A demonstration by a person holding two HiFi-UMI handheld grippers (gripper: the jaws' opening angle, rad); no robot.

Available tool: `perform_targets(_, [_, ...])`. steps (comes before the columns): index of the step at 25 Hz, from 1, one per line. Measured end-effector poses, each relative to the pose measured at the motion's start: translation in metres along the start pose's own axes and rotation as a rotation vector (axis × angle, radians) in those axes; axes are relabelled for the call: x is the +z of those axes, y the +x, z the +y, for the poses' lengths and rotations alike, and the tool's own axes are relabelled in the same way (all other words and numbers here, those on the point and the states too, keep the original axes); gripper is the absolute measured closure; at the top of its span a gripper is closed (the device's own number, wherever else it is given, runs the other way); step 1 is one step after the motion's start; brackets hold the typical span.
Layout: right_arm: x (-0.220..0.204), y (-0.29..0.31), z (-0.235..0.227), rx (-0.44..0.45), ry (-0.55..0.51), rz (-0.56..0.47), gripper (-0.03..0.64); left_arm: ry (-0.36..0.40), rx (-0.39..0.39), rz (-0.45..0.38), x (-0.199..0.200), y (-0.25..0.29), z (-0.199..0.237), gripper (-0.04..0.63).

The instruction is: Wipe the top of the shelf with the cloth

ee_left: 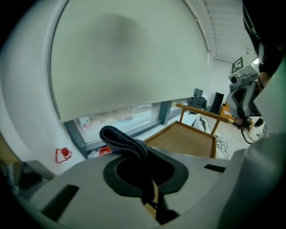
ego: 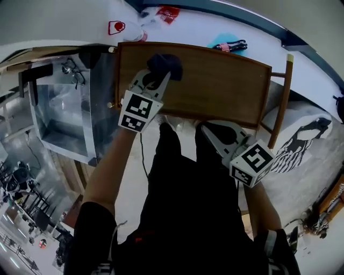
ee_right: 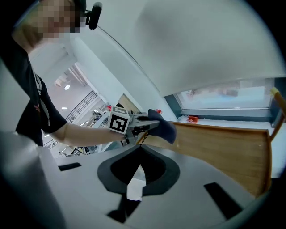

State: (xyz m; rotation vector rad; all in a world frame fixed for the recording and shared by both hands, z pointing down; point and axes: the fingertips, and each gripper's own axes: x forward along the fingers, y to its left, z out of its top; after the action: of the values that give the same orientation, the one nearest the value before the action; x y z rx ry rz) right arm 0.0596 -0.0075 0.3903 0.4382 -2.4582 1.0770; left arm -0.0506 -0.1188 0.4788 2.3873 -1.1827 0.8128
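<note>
The shelf's brown wooden top (ego: 215,86) lies in front of me, below a window. My left gripper (ego: 160,74) is shut on a dark blue cloth (ego: 165,64) over the top's left rear part; whether the cloth touches the wood cannot be told. In the left gripper view the cloth (ee_left: 127,142) bulges up out of the left gripper (ee_left: 147,181), with the shelf top (ee_left: 187,138) beyond. My right gripper (ego: 207,130) hangs shut and empty at the shelf's front edge. In the right gripper view the right gripper (ee_right: 136,154) faces the cloth (ee_right: 164,128) across the shelf top (ee_right: 223,147).
A glass-sided cabinet (ego: 64,113) stands close to the shelf's left end. A wooden post (ego: 283,99) rises at the right end, with a black-and-white patterned surface (ego: 306,139) beyond. Red packets (ego: 167,13) and a teal object (ego: 228,44) lie on the white sill behind.
</note>
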Motion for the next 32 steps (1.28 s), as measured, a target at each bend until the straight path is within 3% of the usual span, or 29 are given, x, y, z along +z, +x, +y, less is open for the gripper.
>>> perform_targets(6, [0.003,0.052,0.039,0.054,-0.019,0.048,0.612,-0.019,0.155,0.077,-0.054,-0.070,0.069,0.560])
perform_targets(13, [0.001,0.088,0.057,0.073,-0.028,0.091,0.614,-0.033,0.226,0.141,-0.095,-0.100,0.110,0.560])
perform_targets(22, [-0.010,0.096,0.049,0.051,-0.011,0.129,0.613,-0.043,0.202,0.223,-0.136,-0.066,0.107,0.560])
perform_targets(32, [-0.020,0.072,0.025,0.006,0.026,0.115,0.614,0.007,0.086,0.264,-0.146,-0.016,0.063,0.560])
